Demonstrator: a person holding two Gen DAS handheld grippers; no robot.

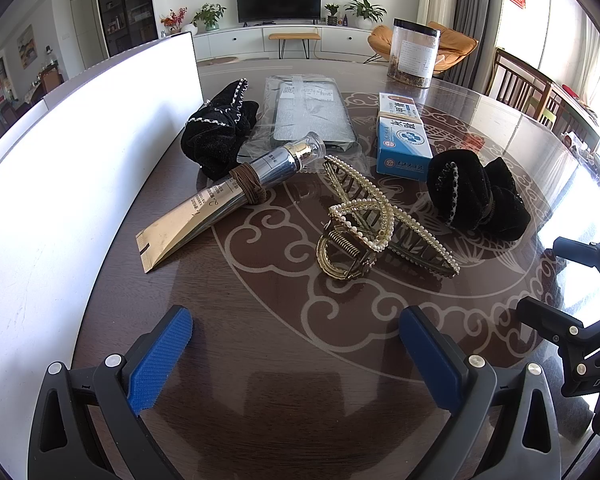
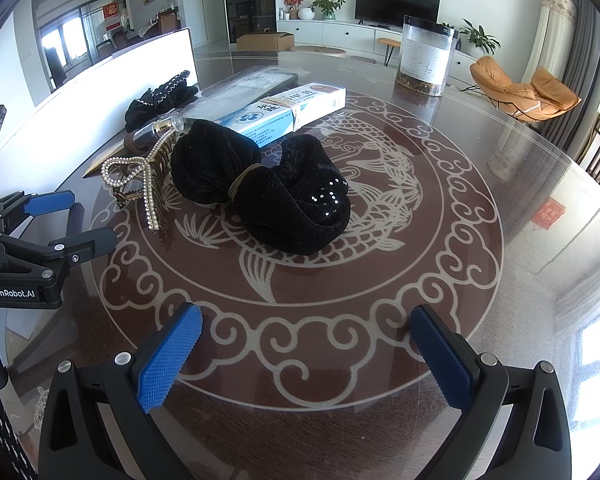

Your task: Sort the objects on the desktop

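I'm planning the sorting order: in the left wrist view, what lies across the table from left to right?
White box → cosmetic tube → pearl hair claw → black scrunchie. The items behind them overlap too much to place.

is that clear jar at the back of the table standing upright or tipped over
Upright. The clear jar stands on its base on the glass table, dark lid on top, contents settled at the bottom.

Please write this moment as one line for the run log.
left gripper: open, empty | right gripper: open, empty | gold pearl-trimmed hair claw: on table, untouched | black velvet scrunchie: untouched
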